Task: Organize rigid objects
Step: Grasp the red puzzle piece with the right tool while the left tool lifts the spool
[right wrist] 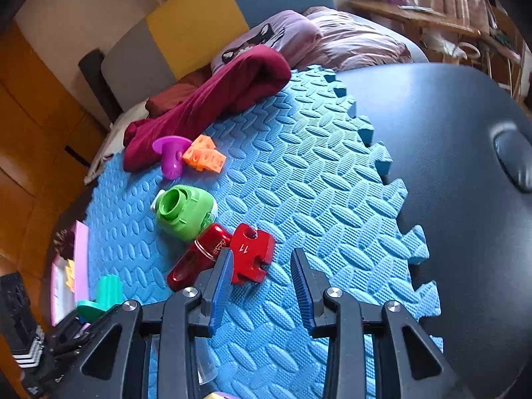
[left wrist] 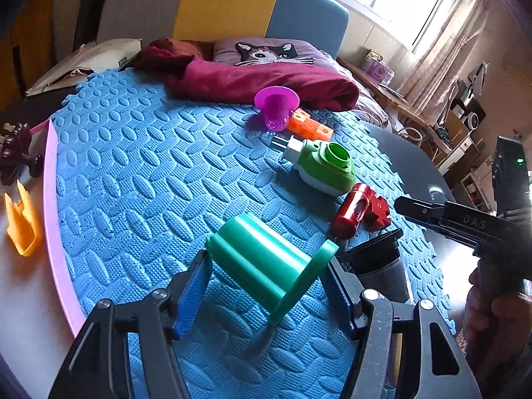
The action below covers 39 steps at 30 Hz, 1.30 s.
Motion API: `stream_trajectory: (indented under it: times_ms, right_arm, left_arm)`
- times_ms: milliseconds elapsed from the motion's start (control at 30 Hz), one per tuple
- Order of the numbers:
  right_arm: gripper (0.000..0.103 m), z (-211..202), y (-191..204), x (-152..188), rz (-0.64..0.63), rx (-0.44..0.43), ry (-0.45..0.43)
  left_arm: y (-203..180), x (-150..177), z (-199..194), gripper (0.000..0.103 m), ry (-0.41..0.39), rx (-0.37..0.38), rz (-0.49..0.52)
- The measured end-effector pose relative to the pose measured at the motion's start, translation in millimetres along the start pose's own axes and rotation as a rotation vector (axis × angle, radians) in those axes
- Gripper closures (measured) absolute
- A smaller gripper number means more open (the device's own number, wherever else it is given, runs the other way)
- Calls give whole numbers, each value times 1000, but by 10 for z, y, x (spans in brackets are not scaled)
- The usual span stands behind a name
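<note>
Teal plastic flanged spool (left wrist: 266, 259) sits clamped between the left gripper (left wrist: 269, 277) fingers above the blue foam mat (left wrist: 139, 179); the right gripper (right wrist: 261, 286) fingers stand narrowly apart, holding nothing.

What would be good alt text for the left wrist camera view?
The left gripper closes around a teal plastic flanged spool on a blue textured foam mat. Beyond lie a green plug-in device and a red metal cylinder.

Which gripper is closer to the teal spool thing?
Left. The left gripper has the teal spool right between its fingers. The right gripper is off to the side, its fingers empty above the blue mat by the red pieces.
</note>
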State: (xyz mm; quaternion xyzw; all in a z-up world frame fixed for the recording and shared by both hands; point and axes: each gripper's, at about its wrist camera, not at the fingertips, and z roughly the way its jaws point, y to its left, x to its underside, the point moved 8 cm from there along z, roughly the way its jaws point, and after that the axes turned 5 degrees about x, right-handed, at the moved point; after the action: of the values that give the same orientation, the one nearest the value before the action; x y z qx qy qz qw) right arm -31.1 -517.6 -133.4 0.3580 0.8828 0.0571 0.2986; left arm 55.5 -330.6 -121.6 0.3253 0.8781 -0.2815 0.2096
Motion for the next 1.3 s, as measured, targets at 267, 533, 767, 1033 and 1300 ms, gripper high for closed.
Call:
stream_trajectory:
  times_ms: [267,533,767,1033,1300]
  right_arm:
    - [68,193,143,14,-60,27,40]
    - [72,207,168,-16,-109,40,12]
    - [75,190,49,-32,-39,25,27]
    - [62,268,171,20,-87,30,51]
    - [65,253,121,-4,-149,118,6]
  left_arm:
    - [33,64,26,39,3,-12,2]
    - [17,60,40,39,-9,-23,19]
    - [37,64,44,38,-21,-21,25]
    - [63,13,53,38,-32,-3,1]
    - [50,21,58,39,-40,-17,28]
